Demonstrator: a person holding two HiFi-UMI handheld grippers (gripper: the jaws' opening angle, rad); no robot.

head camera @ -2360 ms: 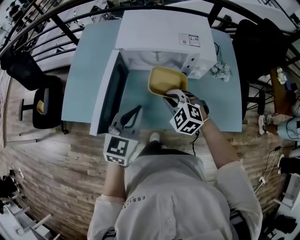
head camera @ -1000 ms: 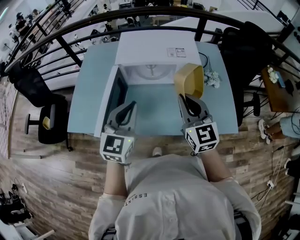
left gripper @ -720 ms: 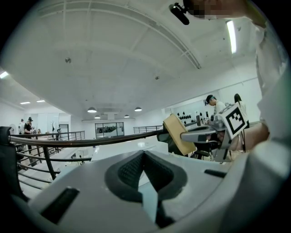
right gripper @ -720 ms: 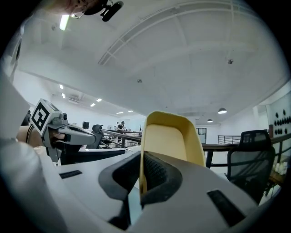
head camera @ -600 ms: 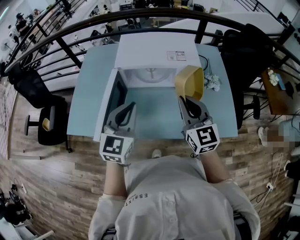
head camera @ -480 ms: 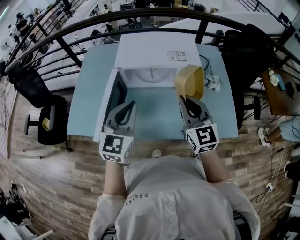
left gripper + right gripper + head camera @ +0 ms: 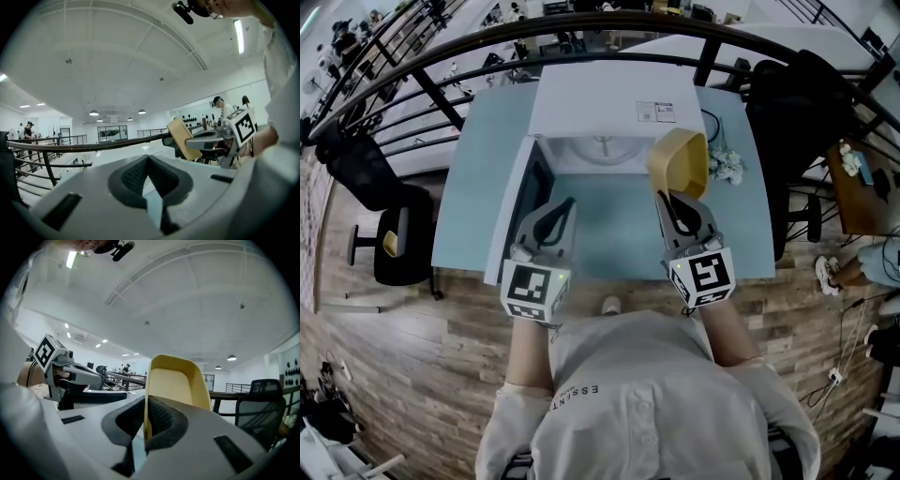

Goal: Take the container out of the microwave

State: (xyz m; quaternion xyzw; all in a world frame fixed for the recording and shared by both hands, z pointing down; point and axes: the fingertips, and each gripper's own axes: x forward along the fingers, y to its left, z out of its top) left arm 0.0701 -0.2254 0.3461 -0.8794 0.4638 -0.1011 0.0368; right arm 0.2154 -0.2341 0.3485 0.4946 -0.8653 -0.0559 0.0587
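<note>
At the bottom of the head view, a person in a pale shirt holds both tools out over a light blue table [image 7: 619, 230]. Left of centre, the left gripper [image 7: 565, 204] hovers with its jaws pressed together on nothing, just beside the open microwave door [image 7: 514, 211].

Right of centre, the right gripper [image 7: 668, 197] is clamped on one thin wall of the yellow container [image 7: 680, 161]. The tub is clear of the oven, raised in front of its right corner and tipped on edge with its opening turned sideways; the right gripper view shows the rim pinched between the pads and the tub standing tall above them.

Behind it the white microwave [image 7: 600, 94] sits in the upper middle of the frame, its cavity open and bare. Some small pale clutter [image 7: 729, 169] lies to its right, and a dark railing [image 7: 487, 42] curves across the top.

The risk appears to lie in that one-sided pinch: held by a single wall, the tub could pivot or slide from the pads. A careless swing might also knock it against the oven's corner or sweep the clutter off the table.
</note>
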